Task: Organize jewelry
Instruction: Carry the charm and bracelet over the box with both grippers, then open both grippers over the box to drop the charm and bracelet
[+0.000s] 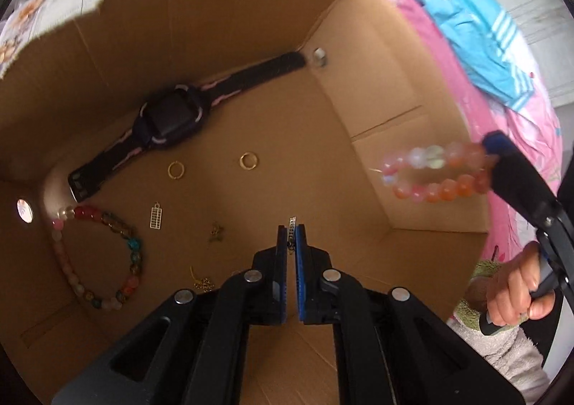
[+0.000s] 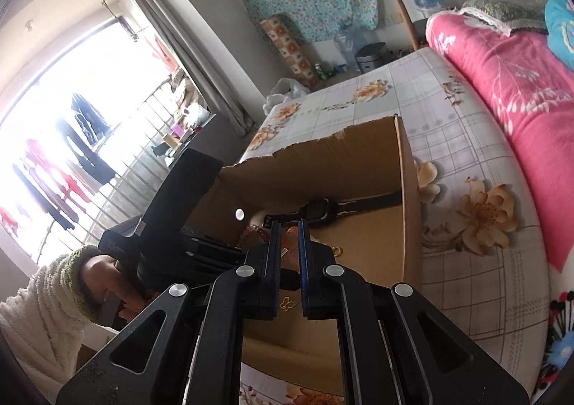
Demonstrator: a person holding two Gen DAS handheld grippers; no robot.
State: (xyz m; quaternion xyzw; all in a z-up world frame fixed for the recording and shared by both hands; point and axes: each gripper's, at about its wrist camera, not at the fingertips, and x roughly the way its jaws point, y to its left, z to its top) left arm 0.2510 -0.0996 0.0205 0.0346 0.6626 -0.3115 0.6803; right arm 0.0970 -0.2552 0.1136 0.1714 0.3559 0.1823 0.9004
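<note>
Pinching a thin, silvery beaded chain piece (image 1: 292, 225), clamped left gripper (image 1: 291, 238) above corrugated cardboard box (image 1: 358, 89). Held inside: black smartwatch (image 1: 168, 119) with pink-edged strap, two gold hoop earrings (image 1: 248, 160), glossy multicoloured bead bracelet (image 1: 104, 254), small gold charms (image 1: 156, 215). Gripped a round, translucent pink-orange bead bracelet (image 1: 436, 172), seemingly, in right gripper (image 2: 288, 236), over the box's right wall.

Home bedroom: bed (image 2: 466, 161); curtains (image 2: 186, 46)

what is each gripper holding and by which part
Left gripper pinches a small silver chain piece by its lower end. Right gripper holds the pastel bead bracelet by one end.
</note>
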